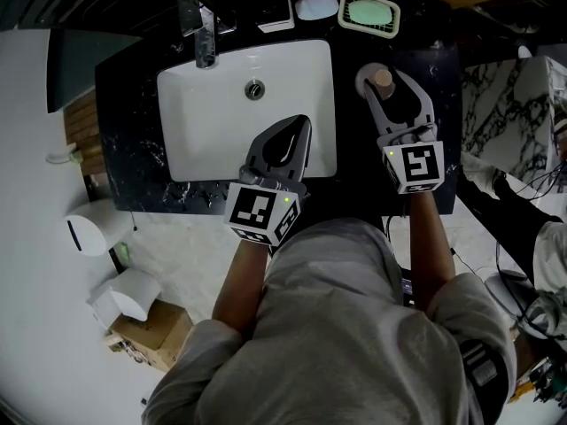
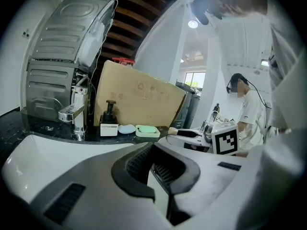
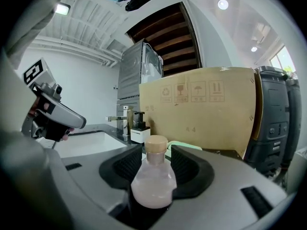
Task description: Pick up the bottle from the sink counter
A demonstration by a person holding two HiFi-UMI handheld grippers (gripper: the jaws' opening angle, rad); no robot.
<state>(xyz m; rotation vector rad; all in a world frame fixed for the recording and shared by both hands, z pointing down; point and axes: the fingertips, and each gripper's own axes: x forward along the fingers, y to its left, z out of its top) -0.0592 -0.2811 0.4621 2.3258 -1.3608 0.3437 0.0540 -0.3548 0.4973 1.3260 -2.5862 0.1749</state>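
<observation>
A small round-bellied bottle (image 1: 382, 80) with a cork stopper stands upright on the black counter (image 1: 133, 153), to the right of the sink. In the right gripper view the bottle (image 3: 153, 186) holds pale pinkish liquid and sits deep between the jaws. My right gripper (image 1: 386, 81) (image 3: 156, 153) is open, one jaw on each side of the bottle, and the pads stand apart from its neck. My left gripper (image 1: 304, 124) (image 2: 152, 163) hovers over the front right of the white basin (image 1: 213, 104), shut with nothing in it.
A chrome faucet (image 1: 202, 34) stands behind the basin. A soap dispenser (image 1: 275, 11), a pale blue soap (image 1: 316, 7) and a green soap dish (image 1: 369, 13) line the back of the counter. A large cardboard box (image 3: 201, 109) stands behind them. Another person (image 2: 247, 111) is far right.
</observation>
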